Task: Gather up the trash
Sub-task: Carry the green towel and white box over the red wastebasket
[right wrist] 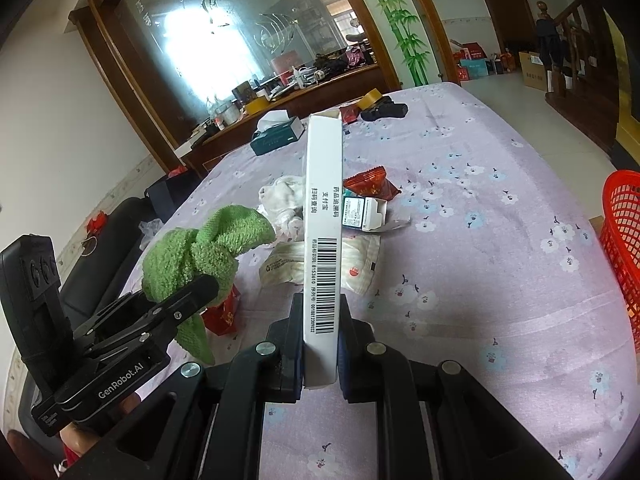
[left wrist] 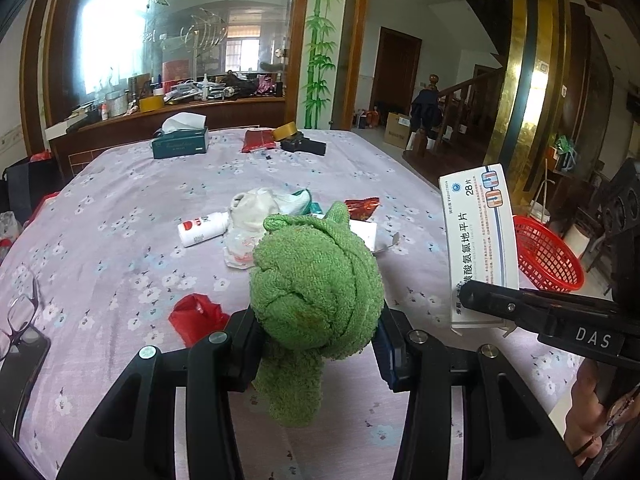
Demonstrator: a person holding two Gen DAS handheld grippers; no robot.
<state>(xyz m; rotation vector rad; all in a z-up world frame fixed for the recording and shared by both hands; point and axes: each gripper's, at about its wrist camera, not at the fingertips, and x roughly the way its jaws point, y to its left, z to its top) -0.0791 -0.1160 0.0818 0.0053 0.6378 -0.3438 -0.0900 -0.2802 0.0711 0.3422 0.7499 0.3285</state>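
Between the fingers of my left gripper [left wrist: 316, 344] sits a knotted green towel [left wrist: 316, 276], the pads pressed into its sides so that one loose end hangs below the jaws and the bulk stands up in front of the lens. I judge it is gripped low on the knot so it won't unroll while I carry it. My right gripper [right wrist: 320, 344] is clamped tight on a flat white medicine box [right wrist: 323, 216], held on edge by its lower end with the barcode face toward the camera; pinching the thin sides is the only way such a slim carton fits these jaws.

Ahead of both grippers, on the flowered tablecloth [left wrist: 120, 184], lies the rest of the litter: a small white bottle [left wrist: 202, 229], crumpled white tissue [left wrist: 256, 208], a red snack wrapper [right wrist: 370, 185], a small opened carton [right wrist: 365, 213] and a plastic packet [right wrist: 320, 262] just beyond the box. A red scrap [left wrist: 196, 316] lies just left of the left gripper.

Off to the right of the right gripper, past the table edge, stands a red mesh basket [right wrist: 622, 240]. I take it for the bin, so both loads probably go there next, and the box would need swinging clear of the table edge.
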